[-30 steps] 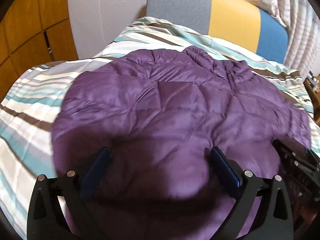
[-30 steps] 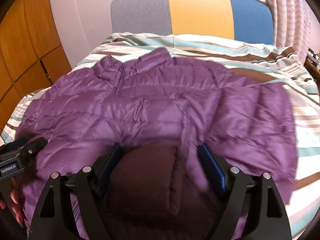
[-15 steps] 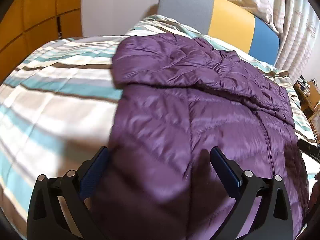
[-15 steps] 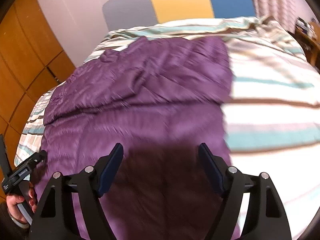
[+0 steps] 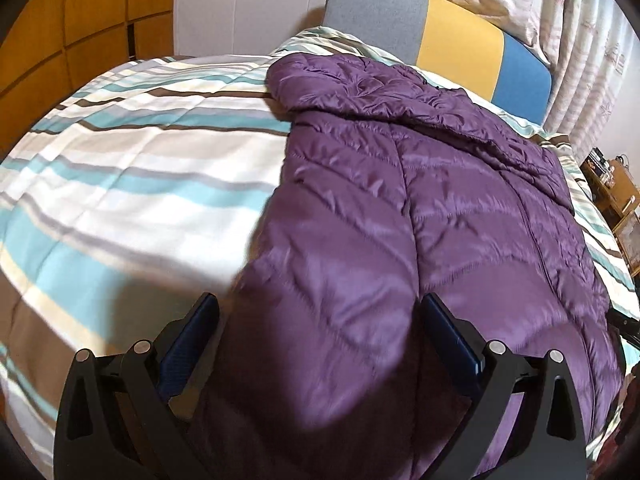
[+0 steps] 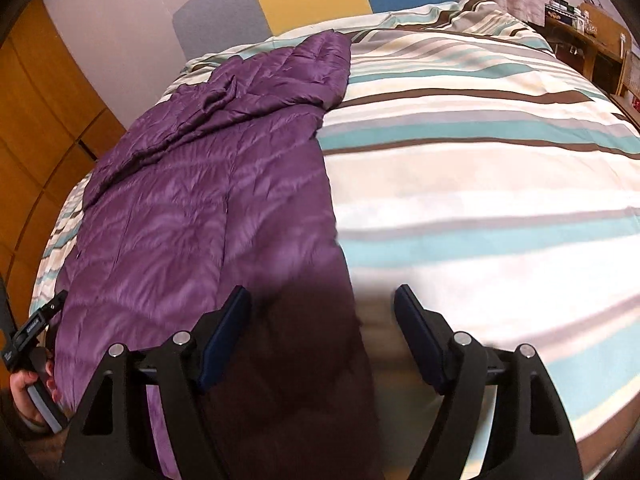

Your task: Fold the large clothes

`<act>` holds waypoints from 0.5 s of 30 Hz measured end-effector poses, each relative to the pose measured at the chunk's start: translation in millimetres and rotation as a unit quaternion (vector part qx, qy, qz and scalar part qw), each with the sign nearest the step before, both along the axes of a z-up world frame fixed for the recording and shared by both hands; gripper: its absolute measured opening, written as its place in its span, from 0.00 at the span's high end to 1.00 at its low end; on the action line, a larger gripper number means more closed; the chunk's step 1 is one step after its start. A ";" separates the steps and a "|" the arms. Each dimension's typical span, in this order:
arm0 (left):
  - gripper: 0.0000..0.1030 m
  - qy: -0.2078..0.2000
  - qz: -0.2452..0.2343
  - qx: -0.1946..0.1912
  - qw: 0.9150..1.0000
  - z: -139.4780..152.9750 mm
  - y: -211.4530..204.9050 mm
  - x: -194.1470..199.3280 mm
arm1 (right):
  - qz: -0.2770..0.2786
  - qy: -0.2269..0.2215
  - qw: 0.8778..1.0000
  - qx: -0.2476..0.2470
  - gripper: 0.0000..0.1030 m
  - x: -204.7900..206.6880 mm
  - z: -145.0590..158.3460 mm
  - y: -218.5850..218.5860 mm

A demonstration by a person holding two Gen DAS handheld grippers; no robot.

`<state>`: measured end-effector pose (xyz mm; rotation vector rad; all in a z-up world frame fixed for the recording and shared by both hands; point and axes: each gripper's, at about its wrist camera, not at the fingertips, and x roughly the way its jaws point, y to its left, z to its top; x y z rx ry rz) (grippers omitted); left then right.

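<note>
A purple quilted puffer jacket [image 5: 420, 216] lies spread flat on the striped bed, with its sleeves folded across near the headboard. It also shows in the right wrist view [image 6: 208, 200]. My left gripper [image 5: 320, 320] is open over the jacket's near left edge, with the hem between its jaws. My right gripper [image 6: 322, 312] is open over the jacket's near right edge, which runs between its jaws. Neither holds anything. The hand holding the left gripper shows at the lower left of the right wrist view [image 6: 28, 392].
The bed has a striped teal, brown and white duvet [image 6: 480, 152]. A grey, yellow and blue headboard [image 5: 440, 36] stands at the far end. Wooden cabinets [image 5: 80, 32] run along the left. A wooden shelf [image 6: 588, 36] stands at the right.
Both grippers have swung outwards from the jacket's middle: the left one to its left edge, the right one to its right edge. Both stayed open. The jacket now lies narrower with sleeves folded in.
</note>
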<state>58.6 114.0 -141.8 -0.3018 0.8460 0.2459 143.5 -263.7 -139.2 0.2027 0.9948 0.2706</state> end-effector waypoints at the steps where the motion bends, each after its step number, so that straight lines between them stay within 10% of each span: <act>1: 0.03 0.001 -0.001 0.000 1.000 0.3 0.0 -4.8 | 0.004 0.001 1.000 -0.003 0.27 -4.0 0.9 -0.9; 9: 0.09 0.009 -0.027 0.008 1.000 0.2 -10.1 -30.7 | 0.077 0.002 0.997 -0.023 0.54 -44.2 1.6 10.4; 15: 0.72 0.006 -0.083 -0.008 0.997 8.7 -33.4 -31.8 | 0.114 -0.018 0.993 0.000 0.88 -48.4 2.9 27.5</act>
